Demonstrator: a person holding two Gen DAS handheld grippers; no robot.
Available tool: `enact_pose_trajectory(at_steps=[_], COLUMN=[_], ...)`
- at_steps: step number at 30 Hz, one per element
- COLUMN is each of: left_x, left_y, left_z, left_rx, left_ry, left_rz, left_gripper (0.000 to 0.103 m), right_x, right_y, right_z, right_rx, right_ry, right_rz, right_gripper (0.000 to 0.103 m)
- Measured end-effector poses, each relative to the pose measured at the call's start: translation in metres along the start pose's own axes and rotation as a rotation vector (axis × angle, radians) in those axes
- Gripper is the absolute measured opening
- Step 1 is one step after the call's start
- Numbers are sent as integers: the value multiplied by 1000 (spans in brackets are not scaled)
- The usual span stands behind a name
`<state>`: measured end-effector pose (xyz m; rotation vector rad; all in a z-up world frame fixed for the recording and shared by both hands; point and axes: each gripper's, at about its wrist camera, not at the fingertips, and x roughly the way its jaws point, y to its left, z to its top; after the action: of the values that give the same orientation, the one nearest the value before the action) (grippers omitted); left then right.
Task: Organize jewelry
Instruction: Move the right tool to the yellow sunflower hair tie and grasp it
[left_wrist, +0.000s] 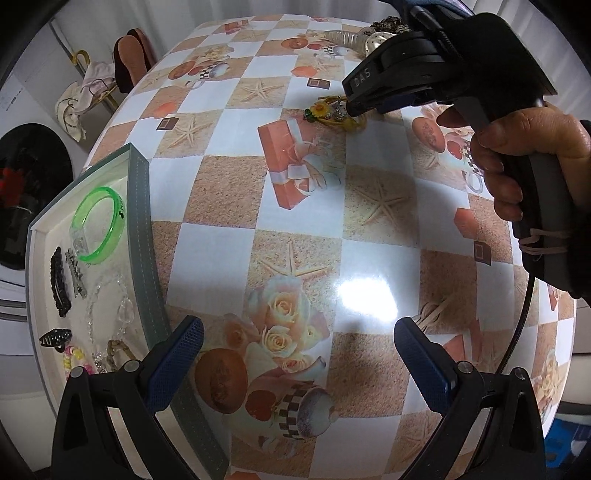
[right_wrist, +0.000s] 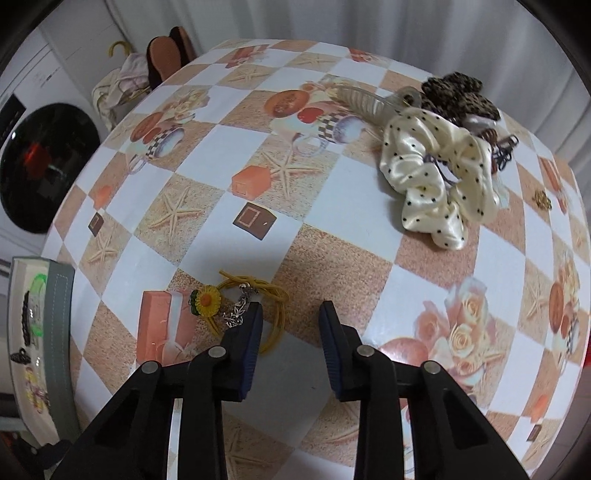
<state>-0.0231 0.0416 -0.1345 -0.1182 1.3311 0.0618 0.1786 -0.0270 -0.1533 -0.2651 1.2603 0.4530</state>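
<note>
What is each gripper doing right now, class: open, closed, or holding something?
Left gripper: open, holding nothing.
Right gripper: open, fingers beside the yellow elastic hair tie with sunflower charm, not gripping it.

both wrist views over table (left_wrist: 258, 236)

Left claw (left_wrist: 298, 354) wide open, low, right claw (right_wrist: 291, 317) part open, angled down, hand-held

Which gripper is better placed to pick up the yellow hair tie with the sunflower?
The right gripper. Its open fingers are already down at the yellow sunflower hair tie, one fingertip over its loop. The left gripper is open too, but beside the jewelry tray, well apart from the tie.
</note>
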Motion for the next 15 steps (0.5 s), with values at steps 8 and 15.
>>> enact_pose_trajectory(at_steps=[8, 15], left_x=[0, 3], left_y=[-5, -6], left_z=[3, 7], left_rx=[4, 7], left_ry=[-3, -7], left_rz=[1, 6], left_gripper=[103, 103], right_x=[-5, -29], right_y=[2, -23], right_z=[0, -8], right_rx=[-23, 105], right_ry=[-26, -60], right_rz=[46, 158], right_gripper=[3, 0])
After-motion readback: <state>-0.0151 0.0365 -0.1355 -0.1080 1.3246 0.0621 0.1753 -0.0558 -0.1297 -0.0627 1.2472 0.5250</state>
